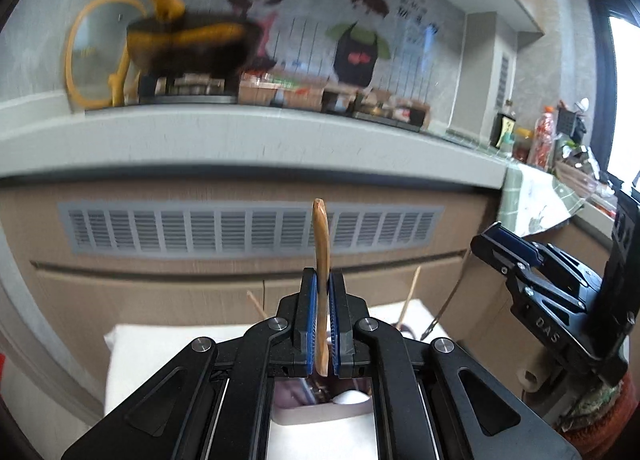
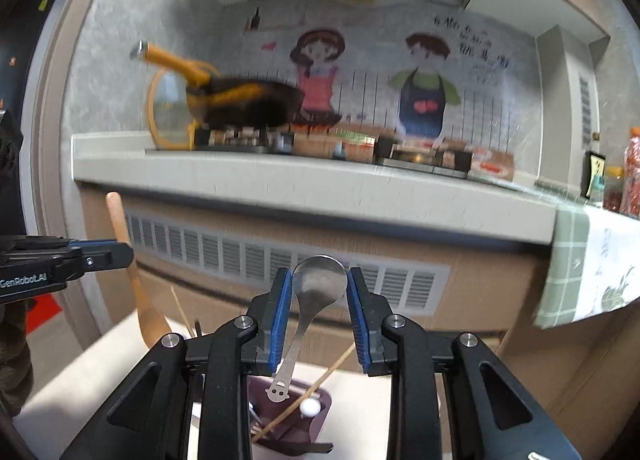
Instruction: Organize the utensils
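black angular tongs (image 1: 323, 324) with blue ribbed pads (image 2: 280, 316), silver screws, white "das" and "genrobot.ai" lettering.

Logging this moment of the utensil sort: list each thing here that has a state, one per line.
left gripper: shut on wooden spatula
wooden spatula: held upright, lifted
right gripper: shut on metal spoon
metal spoon: held by its bowl, handle hanging down over the holder
utensil holder: holds chopsticks and a white-tipped utensil

Tan wooden spatula (image 1: 321, 244), silver spoon (image 2: 319, 280), seemingly purplish holder (image 2: 304, 416), blue-padded black claws (image 2: 319, 324).
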{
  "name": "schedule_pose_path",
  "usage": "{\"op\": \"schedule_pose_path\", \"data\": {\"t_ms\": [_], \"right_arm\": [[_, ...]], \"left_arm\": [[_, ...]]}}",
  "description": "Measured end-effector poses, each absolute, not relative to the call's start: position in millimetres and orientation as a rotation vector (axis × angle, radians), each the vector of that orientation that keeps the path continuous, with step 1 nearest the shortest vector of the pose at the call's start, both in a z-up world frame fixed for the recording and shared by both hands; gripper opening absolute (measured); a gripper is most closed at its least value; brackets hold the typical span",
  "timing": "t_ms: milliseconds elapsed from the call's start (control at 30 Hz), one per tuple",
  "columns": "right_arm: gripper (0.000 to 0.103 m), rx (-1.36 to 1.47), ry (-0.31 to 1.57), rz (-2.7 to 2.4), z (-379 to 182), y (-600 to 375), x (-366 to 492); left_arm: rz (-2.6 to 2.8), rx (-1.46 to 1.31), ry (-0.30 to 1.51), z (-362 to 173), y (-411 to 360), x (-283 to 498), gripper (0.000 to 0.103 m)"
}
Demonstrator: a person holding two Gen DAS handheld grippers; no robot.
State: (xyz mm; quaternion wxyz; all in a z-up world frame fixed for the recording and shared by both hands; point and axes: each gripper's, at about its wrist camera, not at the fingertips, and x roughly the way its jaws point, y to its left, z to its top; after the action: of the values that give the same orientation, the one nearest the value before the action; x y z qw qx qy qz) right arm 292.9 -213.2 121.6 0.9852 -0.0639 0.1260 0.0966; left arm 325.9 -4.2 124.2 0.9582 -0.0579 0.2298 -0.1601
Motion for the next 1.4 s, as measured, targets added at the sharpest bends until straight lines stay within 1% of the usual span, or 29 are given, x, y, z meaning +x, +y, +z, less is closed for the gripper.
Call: {"op": "schedule_pose_path", "data": {"t_ms": [300, 433, 467, 500, 567, 600, 700, 833, 933, 1200, 1400], "right_arm": [[0.026, -0.169, 0.340, 0.209, 83.4, -197.6, 314.4], [0.027, -0.179, 0.414, 0.263, 65.2, -194.2, 321.3], [0.027, -0.172, 0.442, 0.288, 61.5, -194.6, 324.0], [0.027, -0.152, 0.494, 0.328, 54.4, -195.8, 328.5], [0.027, -0.124, 0.554, 0.370, 43.2, -198.4, 333.2], [0.027, -0.121, 0.568, 0.364, 38.7, -200.1, 332.3], [0.027, -0.099, 0.571, 0.357, 33.8, -208.6, 318.0], [0.027, -0.041, 0.557, 0.349, 29.9, -224.4, 280.4], [0.027, 0.009, 0.543, 0.339, 27.3, -236.1, 241.7], [0.027, 0.068, 0.496, 0.320, 13.4, -251.0, 134.5], [0.027, 0.042, 0.462, 0.282, 3.8, -242.2, 94.2]], "left_arm": [[-0.346, -0.164, 0.588, 74.6, -10.5, 364.3, 0.006], [-0.410, -0.197, 0.666, 50.7, -14.1, 376.0, 0.010], [-0.421, -0.204, 0.680, 46.1, -14.3, 377.7, 0.016], [-0.430, -0.211, 0.689, 42.4, -14.4, 377.9, 0.025], [-0.422, -0.224, 0.688, 36.5, -12.4, 374.2, 0.035], [-0.407, -0.227, 0.680, 35.6, -10.8, 369.5, 0.036], [-0.338, -0.223, 0.619, 38.0, -4.9, 342.2, 0.037], [-0.226, -0.164, 0.513, 43.3, -2.9, 280.7, 0.037], [-0.176, -0.160, 0.485, 41.4, -0.7, 234.4, 0.037], [-0.052, -0.086, 0.526, 20.4, -20.8, 142.8, 0.037], [-0.057, -0.075, 0.513, 16.5, -29.5, 99.2, 0.037]]}}
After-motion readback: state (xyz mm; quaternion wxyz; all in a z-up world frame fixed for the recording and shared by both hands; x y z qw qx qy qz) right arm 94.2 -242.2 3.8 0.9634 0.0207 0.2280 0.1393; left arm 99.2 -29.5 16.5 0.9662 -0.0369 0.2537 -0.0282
